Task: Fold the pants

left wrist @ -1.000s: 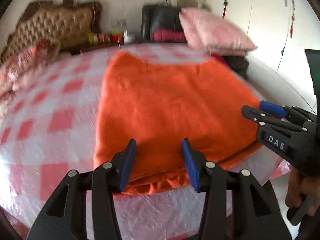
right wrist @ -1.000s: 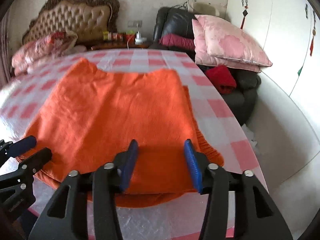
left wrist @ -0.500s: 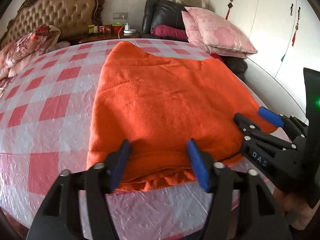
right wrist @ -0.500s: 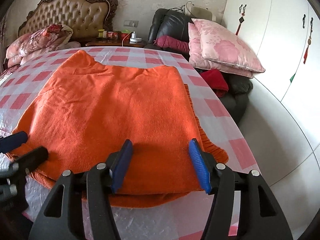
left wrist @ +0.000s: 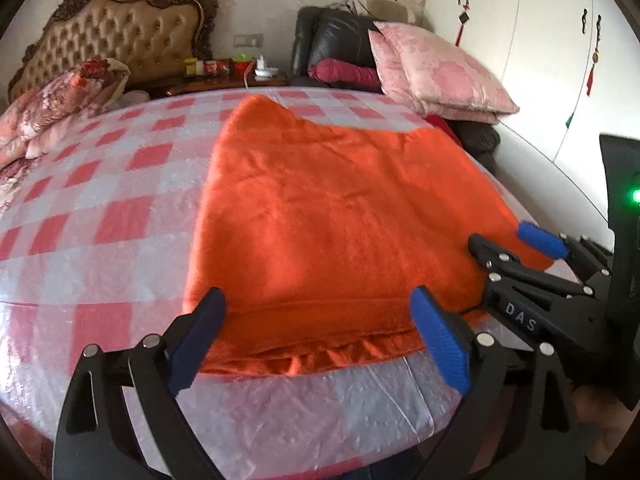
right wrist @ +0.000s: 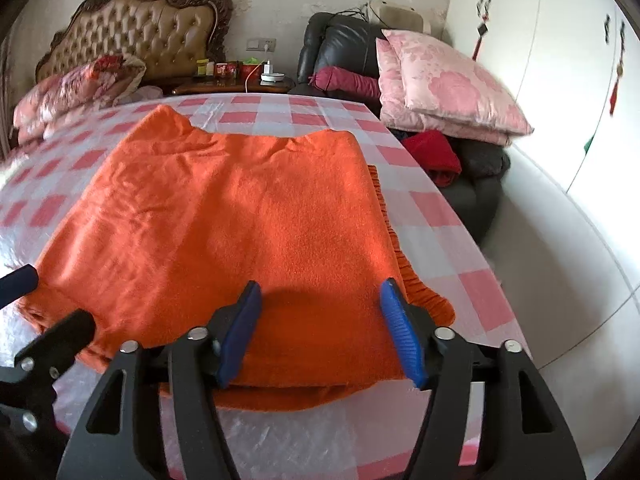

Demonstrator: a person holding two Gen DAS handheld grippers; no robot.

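The orange fleece pants (left wrist: 332, 216) lie folded in layers on the pink-and-white checked table (left wrist: 100, 208), also seen in the right wrist view (right wrist: 240, 216). My left gripper (left wrist: 316, 320) is open wide and empty, hovering at the near left edge of the pants. My right gripper (right wrist: 320, 320) is open and empty, over the near right edge of the pants. The right gripper also shows at the right of the left wrist view (left wrist: 516, 240). The left gripper shows at the left edge of the right wrist view (right wrist: 44, 300).
The table's near edge (left wrist: 300, 420) is covered in plastic film. Behind it stand a tufted headboard (right wrist: 140, 32), a nightstand with small items (right wrist: 236, 76), a black chair (right wrist: 340, 52) with pink pillows (right wrist: 448, 84), and white wardrobe doors (right wrist: 560, 80).
Both grippers have opened wider and drawn back slightly toward the near edge. The pants lie still.
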